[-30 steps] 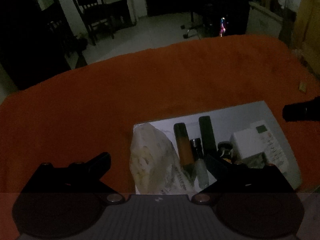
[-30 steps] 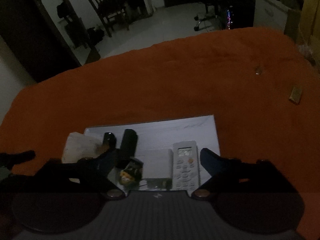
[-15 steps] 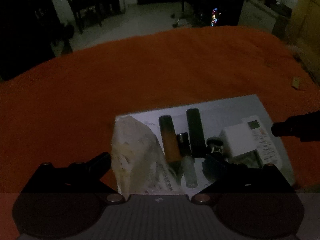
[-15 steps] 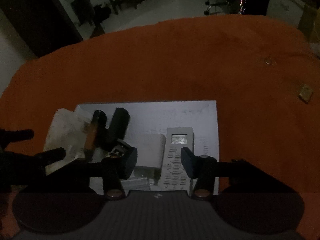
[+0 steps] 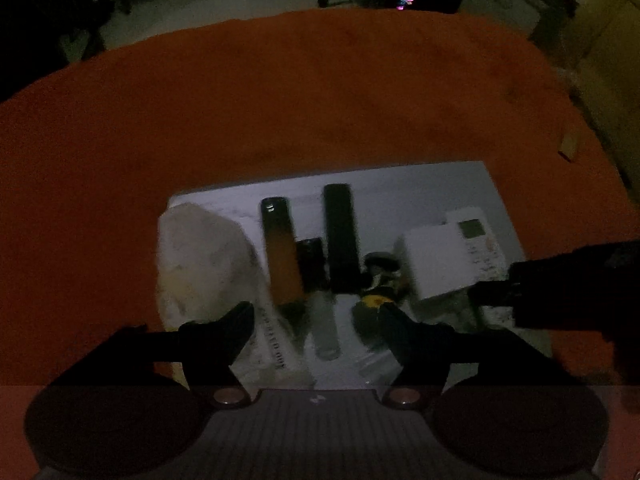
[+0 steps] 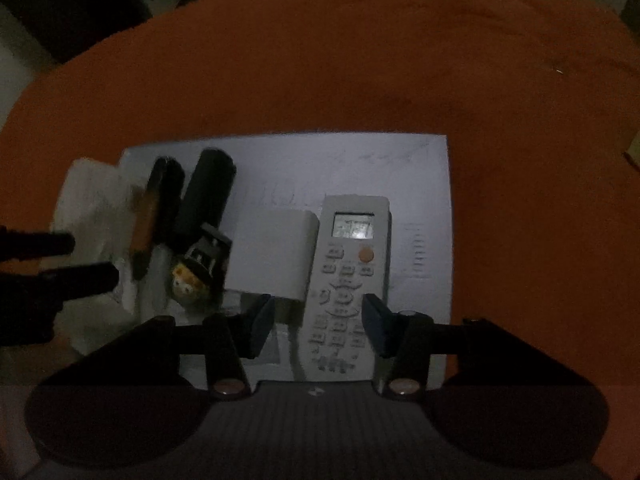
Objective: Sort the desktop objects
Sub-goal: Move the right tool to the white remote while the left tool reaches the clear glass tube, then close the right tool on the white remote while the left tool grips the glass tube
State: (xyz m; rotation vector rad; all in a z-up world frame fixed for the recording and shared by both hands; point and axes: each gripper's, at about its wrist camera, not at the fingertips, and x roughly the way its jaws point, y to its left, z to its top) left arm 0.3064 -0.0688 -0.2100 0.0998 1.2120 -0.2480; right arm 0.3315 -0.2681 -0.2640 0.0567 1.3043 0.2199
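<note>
Left wrist view: my left hand-held gripper (image 5: 316,334), jaws apart and just narrowed, hangs over the white sheet (image 5: 400,188), a clear tube (image 5: 326,332) between its fingers, untouched. Only here, a crumpled bag (image 5: 200,264) at the sheet's left edge shows whole.

Right wrist view: my right hand-held gripper (image 6: 318,322), jaws just narrowed, straddles the white remote (image 6: 348,276) near the sheet's near edge; contact unclear. Beyond the sheet, orange bench (image 6: 360,60) lies open.
</note>
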